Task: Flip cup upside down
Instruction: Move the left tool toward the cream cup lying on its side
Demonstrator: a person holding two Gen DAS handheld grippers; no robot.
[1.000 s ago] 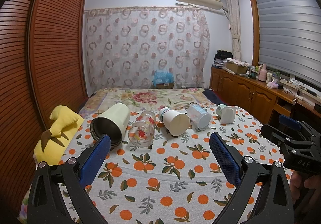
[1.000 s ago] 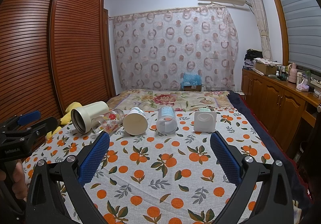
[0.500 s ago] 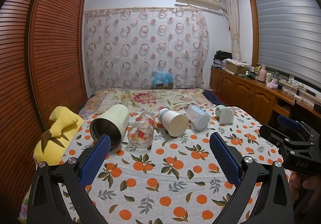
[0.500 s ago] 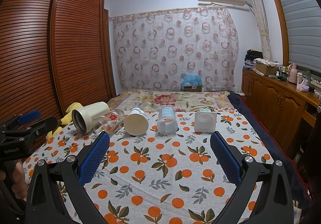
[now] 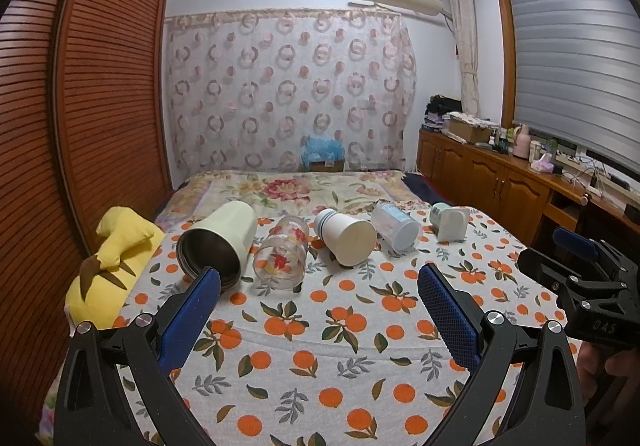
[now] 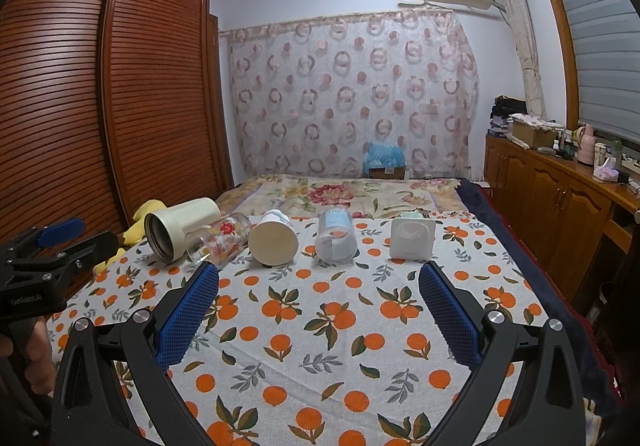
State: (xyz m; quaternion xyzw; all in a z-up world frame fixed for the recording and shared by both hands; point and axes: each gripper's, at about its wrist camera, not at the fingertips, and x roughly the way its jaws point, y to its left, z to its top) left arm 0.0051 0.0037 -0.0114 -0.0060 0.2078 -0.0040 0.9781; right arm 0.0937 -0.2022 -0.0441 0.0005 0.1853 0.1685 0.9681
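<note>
I hold both claws wide and empty above the bed: the left claw and the right claw. Five cups lie on their sides in a row at my 12 o'clock, well apart from the claws. From 10 to 2 o'clock in the left wrist view: cream tumbler, flowered glass, paper cup, clear plastic cup, square white cup. A yellow plush toy sits at 9 o'clock.

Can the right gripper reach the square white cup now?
Probably yes. The right gripper is open, and only bare bedspread lies between it and the square white cup, lying on its side.
</note>
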